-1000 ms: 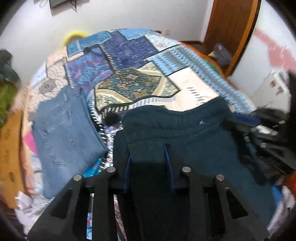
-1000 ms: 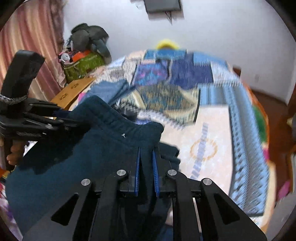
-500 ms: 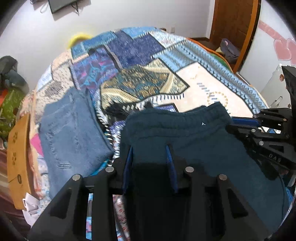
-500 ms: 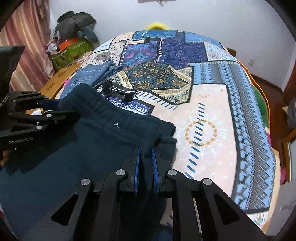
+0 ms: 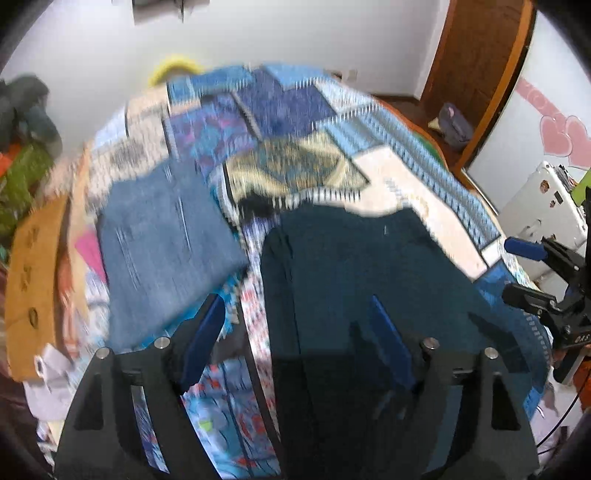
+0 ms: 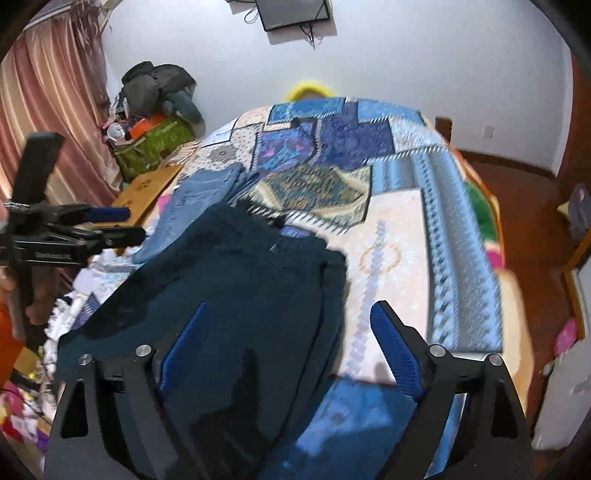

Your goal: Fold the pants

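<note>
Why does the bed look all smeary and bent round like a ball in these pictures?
Left wrist view: motion blur smears the patchwork bedspread and the folded jeans; the left gripper stays sharper. Right wrist view: steadier, the wall screen is crisp, though the bedspread's edge streaks. Both views: a fisheye lens bulges the bed and darkens the corners; the dark teal pants show little detail.

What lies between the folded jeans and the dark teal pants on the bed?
In the left wrist view, only a strip of patterned bedspread separates the jeans from the dark teal pants.
</note>
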